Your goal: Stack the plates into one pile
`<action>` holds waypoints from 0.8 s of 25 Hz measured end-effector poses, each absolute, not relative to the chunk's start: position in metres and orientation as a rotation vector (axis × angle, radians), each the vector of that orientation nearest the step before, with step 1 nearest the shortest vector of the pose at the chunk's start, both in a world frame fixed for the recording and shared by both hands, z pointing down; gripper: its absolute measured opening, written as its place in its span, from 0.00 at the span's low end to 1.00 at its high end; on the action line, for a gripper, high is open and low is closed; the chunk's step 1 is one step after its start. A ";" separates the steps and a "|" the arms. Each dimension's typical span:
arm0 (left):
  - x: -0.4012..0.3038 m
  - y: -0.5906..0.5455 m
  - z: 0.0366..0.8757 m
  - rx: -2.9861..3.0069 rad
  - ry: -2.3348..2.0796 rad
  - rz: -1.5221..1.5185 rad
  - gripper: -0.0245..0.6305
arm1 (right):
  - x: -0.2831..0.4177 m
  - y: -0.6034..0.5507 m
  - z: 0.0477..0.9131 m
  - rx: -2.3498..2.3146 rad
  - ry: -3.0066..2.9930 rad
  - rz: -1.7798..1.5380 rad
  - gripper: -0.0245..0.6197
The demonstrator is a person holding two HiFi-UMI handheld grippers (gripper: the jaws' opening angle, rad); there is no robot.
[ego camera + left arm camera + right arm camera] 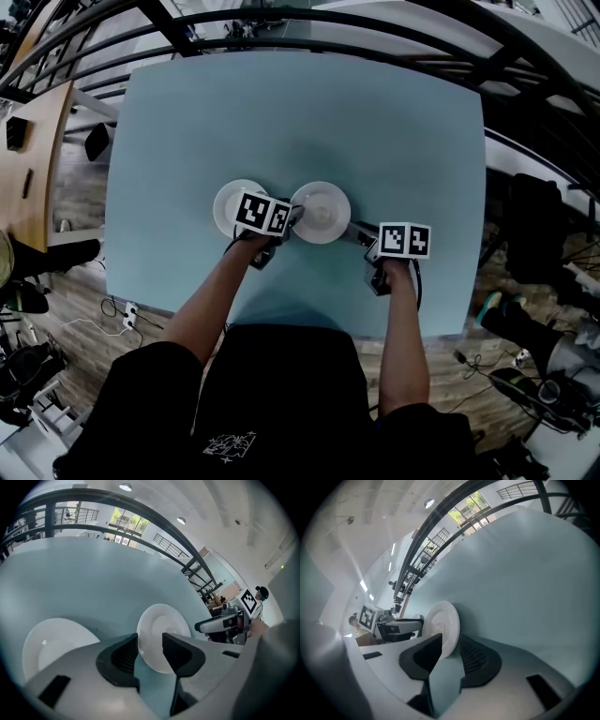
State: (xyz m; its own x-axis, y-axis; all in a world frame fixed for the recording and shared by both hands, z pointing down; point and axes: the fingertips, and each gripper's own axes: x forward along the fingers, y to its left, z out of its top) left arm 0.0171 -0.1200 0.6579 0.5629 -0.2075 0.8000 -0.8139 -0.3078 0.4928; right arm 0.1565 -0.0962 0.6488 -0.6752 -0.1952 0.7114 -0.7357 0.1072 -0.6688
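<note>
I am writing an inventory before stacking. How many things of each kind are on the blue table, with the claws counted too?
White plates: 2, the left plate and the right plate
Claws: 2, the left claw and the right claw
Total: 4
</note>
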 end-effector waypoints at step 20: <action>-0.064 -0.104 0.635 1.759 -0.939 0.521 0.22 | 0.049 -0.096 0.626 0.718 -2.078 1.464 0.08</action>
State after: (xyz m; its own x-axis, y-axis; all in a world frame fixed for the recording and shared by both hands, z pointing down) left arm -0.0644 -0.1036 0.6354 0.6005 -0.3488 0.7196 -0.7951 -0.1653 0.5835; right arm 0.0494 -0.0956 0.6263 -0.7387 -0.1354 0.6603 -0.6673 0.2846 -0.6882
